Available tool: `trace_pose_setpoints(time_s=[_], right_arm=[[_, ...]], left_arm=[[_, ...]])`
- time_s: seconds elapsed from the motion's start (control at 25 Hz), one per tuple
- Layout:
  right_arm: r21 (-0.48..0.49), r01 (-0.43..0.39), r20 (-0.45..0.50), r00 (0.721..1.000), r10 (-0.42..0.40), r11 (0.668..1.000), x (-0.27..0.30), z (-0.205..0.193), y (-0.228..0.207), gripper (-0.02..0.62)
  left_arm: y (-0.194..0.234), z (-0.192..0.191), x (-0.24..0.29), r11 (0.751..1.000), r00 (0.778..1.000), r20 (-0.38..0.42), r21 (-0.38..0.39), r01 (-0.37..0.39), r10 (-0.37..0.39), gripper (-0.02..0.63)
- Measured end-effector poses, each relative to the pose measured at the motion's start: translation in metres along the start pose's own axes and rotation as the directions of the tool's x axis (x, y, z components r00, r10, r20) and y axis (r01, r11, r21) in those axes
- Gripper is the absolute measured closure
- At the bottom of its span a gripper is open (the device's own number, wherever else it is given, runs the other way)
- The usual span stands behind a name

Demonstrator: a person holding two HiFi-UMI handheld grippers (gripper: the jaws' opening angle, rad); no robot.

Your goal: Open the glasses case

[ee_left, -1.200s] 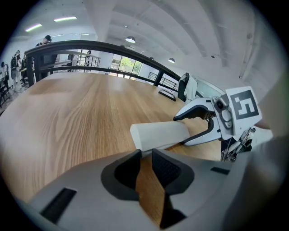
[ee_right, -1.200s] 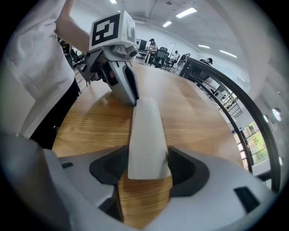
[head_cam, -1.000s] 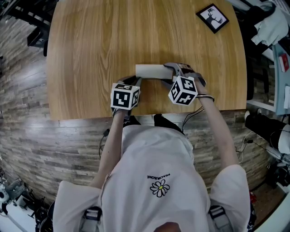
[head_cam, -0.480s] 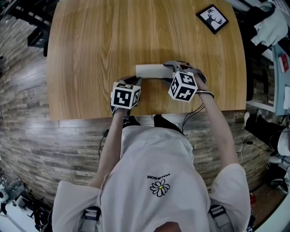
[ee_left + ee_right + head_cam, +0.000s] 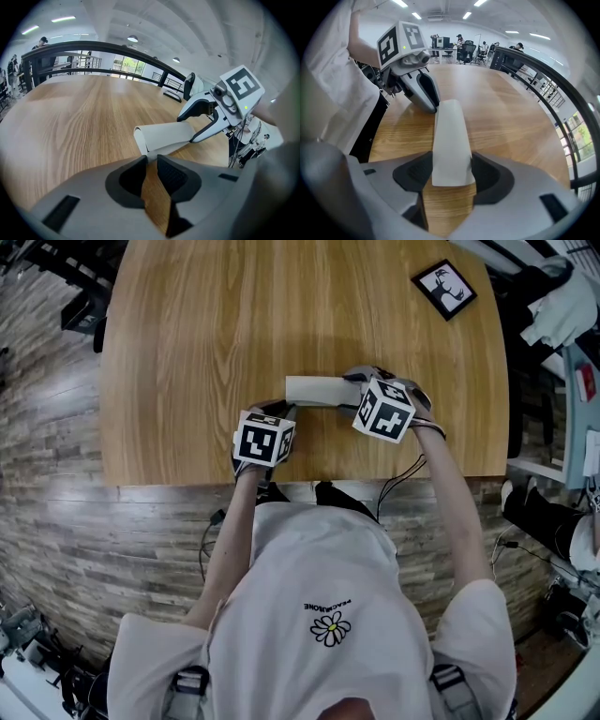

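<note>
A pale grey glasses case (image 5: 314, 390) lies lengthwise on the wooden table (image 5: 234, 324), close to its near edge. My right gripper (image 5: 352, 395) is shut on the case's right end. In the right gripper view the case (image 5: 450, 136) runs away from me between both pads of that gripper (image 5: 451, 173). My left gripper (image 5: 286, 411) is at the case's near left corner. In the left gripper view its narrow jaws (image 5: 151, 159) close on the edge of the thin lower flap of the case (image 5: 164, 136). The right gripper (image 5: 185, 129) shows at the far end.
A small black-framed picture (image 5: 443, 289) lies at the table's far right corner. The table's near edge runs just below both grippers, with the person's body against it. Clutter and cables (image 5: 562, 324) stand on the floor to the right.
The right gripper has tilted and rolled a little while holding the case's end. The left gripper and the case have stayed where they were.
</note>
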State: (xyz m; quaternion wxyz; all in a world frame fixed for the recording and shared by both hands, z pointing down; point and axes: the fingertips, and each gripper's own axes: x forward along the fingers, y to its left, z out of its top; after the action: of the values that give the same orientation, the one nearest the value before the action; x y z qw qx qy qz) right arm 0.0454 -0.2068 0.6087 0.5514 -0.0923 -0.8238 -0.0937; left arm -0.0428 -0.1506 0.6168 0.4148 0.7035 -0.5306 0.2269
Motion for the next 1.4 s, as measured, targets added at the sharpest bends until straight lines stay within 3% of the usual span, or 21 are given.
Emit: trace_pose_setpoints(time_s=[0.28,0.56,0.68,0.96,1.16,1.4], right_arm=[[0.025,-0.030,-0.003,1.000,0.030,0.999,-0.007,0.002,-0.006,0.330],[0.042,0.013,0.029,0.999,-0.014,0.999,-0.019,0.009,-0.010,0.387],[0.042,0.022,0.038,0.999,-0.024,0.999,-0.023,0.013,-0.010,0.460],[0.049,0.149,0.068,0.986,-0.152,0.988,-0.031,0.019,-0.029,0.538],[0.012,0.262,0.073,0.962,-0.262,0.965,-0.029,0.020,-0.039,0.554],[0.081,0.255,0.104,0.959,-0.262,0.964,-0.030,0.018,-0.040,0.551]], left_arm=[[0.000,0.001,0.000,1.000,1.000,0.006,0.001,-0.001,0.001,0.517],[0.001,0.001,-0.001,1.000,1.000,0.013,0.005,-0.002,0.002,0.517],[0.001,0.001,-0.001,1.000,1.000,0.016,0.011,-0.011,0.011,0.517],[0.001,0.001,-0.001,1.000,1.000,0.019,0.014,-0.004,0.004,0.515],[0.002,0.001,0.000,1.000,1.000,0.023,0.016,-0.003,0.003,0.515],[0.000,0.001,0.000,0.999,0.999,0.044,0.033,-0.020,0.019,0.515]])
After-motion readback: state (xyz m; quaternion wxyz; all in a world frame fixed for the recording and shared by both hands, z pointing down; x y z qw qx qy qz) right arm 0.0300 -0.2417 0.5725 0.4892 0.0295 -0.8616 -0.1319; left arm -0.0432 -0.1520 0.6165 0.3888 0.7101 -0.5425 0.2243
